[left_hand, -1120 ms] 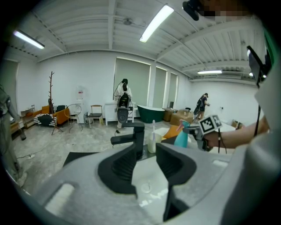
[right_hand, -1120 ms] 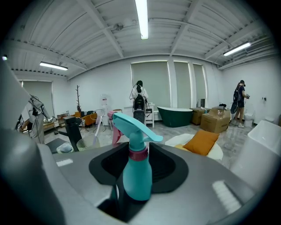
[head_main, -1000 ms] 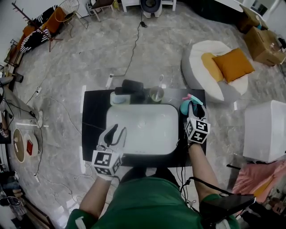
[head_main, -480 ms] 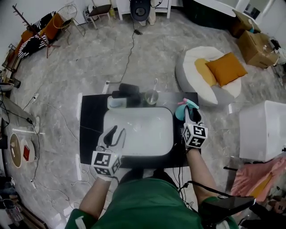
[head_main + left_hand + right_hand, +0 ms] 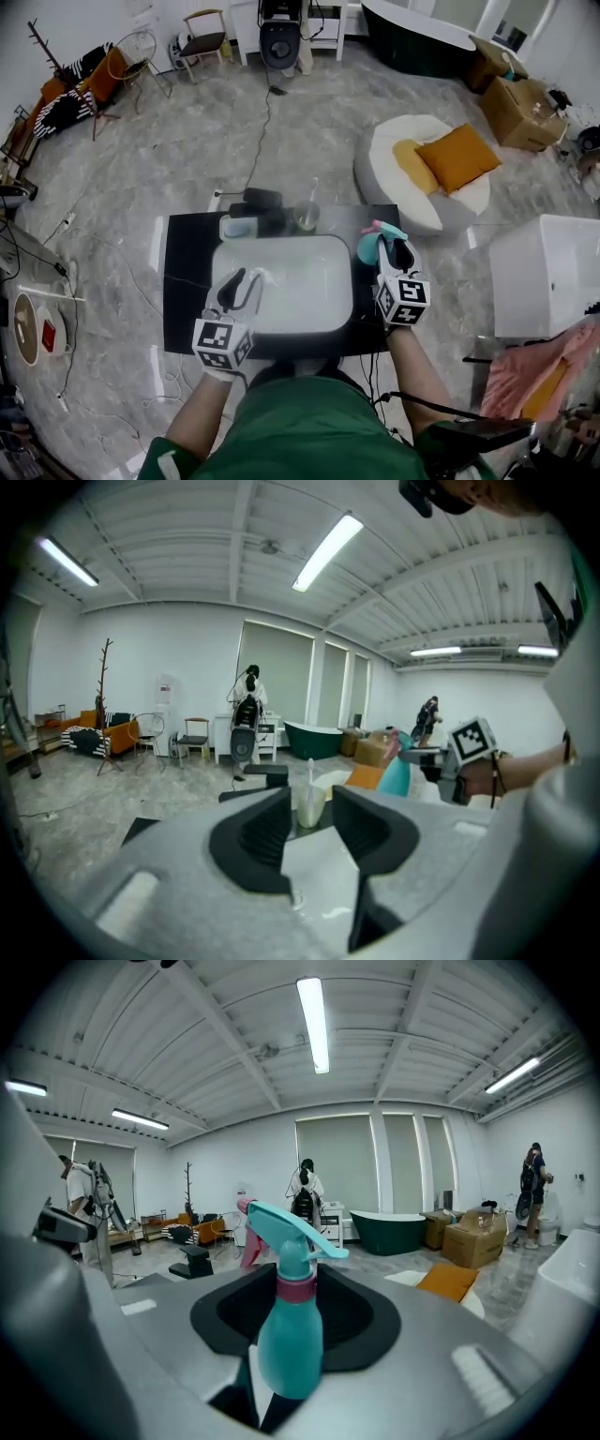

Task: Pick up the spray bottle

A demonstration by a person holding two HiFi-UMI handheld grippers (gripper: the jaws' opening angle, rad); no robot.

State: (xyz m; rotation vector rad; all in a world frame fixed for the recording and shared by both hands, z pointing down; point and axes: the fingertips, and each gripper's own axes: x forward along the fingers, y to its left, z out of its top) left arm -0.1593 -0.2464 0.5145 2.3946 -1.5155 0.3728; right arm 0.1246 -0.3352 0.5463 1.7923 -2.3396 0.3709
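The teal spray bottle (image 5: pixel 372 247) with a pink collar and trigger stands upright at the right end of the white sink (image 5: pixel 281 246). My right gripper (image 5: pixel 392 250) is shut on its body; in the right gripper view the spray bottle (image 5: pixel 291 1335) fills the gap between the jaws of the right gripper (image 5: pixel 292 1316). Its base is hidden, so I cannot tell whether it touches the black table (image 5: pixel 187 272). My left gripper (image 5: pixel 244 281) hovers open over the sink's front left. The left gripper (image 5: pixel 311 822) has nothing between its jaws.
A cup with a toothbrush (image 5: pixel 306 217) and a black faucet (image 5: pixel 262 199) stand behind the sink, with a pale dish (image 5: pixel 236 228) to their left. A white beanbag with an orange cushion (image 5: pixel 441 164) and a white box (image 5: pixel 544 272) lie to the right.
The head view has tilted, so the table sits lower and further left in the picture. The right gripper stays shut on the bottle by the sink's right end. The left gripper has hardly moved.
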